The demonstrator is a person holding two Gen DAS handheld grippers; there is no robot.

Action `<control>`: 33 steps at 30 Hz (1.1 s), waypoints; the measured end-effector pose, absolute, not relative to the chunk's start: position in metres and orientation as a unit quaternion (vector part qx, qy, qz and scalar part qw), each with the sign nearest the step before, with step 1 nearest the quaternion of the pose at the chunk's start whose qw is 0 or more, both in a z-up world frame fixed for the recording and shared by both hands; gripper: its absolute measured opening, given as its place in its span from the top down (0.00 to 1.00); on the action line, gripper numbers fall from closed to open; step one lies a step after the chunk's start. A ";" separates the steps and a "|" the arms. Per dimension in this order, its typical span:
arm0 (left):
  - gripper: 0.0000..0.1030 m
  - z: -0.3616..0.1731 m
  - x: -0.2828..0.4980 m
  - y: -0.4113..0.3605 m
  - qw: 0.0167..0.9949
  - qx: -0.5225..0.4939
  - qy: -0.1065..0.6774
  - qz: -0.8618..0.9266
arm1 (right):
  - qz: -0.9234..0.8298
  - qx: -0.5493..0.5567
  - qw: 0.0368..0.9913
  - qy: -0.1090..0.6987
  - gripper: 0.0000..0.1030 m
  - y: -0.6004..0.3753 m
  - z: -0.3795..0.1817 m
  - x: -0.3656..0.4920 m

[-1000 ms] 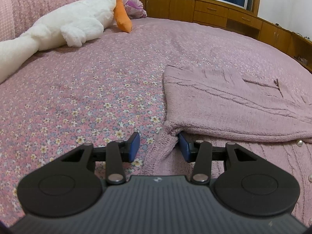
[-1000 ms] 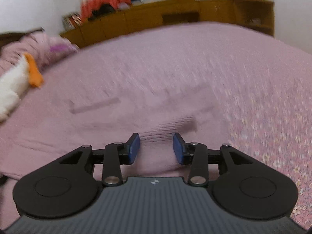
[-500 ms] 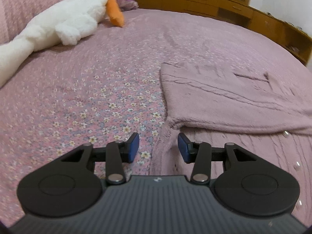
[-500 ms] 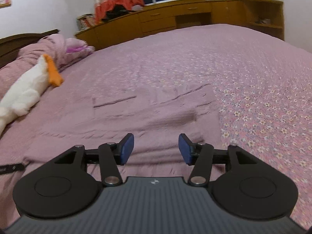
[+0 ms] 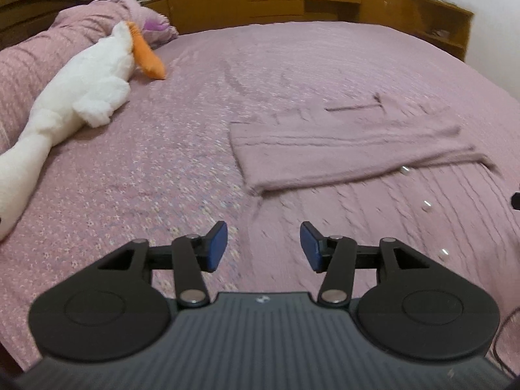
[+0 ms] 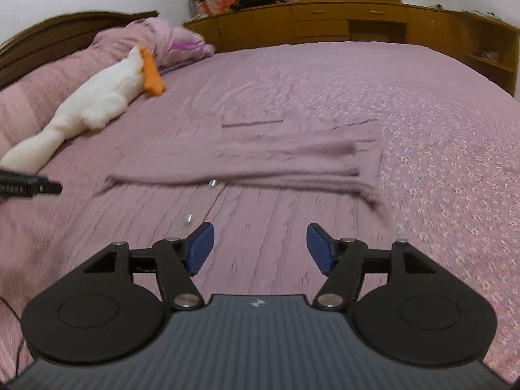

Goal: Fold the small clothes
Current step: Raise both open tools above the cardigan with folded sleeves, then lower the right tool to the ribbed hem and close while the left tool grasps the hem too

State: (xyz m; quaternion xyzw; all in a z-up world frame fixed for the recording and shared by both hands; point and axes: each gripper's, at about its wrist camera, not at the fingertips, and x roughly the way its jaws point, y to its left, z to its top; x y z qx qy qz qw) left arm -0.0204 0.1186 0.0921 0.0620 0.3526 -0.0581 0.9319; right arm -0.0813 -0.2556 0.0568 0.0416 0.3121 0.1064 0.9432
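A pink knitted cardigan (image 5: 341, 149) with pearl buttons lies flat on the bed, its far part folded over toward me; it also shows in the right wrist view (image 6: 260, 169). My left gripper (image 5: 263, 247) is open and empty, held above the cardigan's near left edge. My right gripper (image 6: 260, 248) is open and empty, above the cardigan's near part. The tip of the left gripper (image 6: 29, 187) shows at the left edge of the right wrist view.
A white plush goose (image 5: 78, 97) with an orange beak lies at the far left by the pink pillows (image 5: 39, 48). Wooden cabinets (image 5: 292, 3) run behind the flowered pink bedspread (image 5: 146, 162).
Both grippers have opened wider and pulled back and up from the cardigan. The left one has let go of the cardigan's edge and the fold now lies flat.
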 end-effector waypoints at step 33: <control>0.44 0.014 -0.094 0.036 0.877 0.126 0.435 -0.161 | 0.200 -0.258 0.856 0.402 0.10 -0.179 -0.019 -0.162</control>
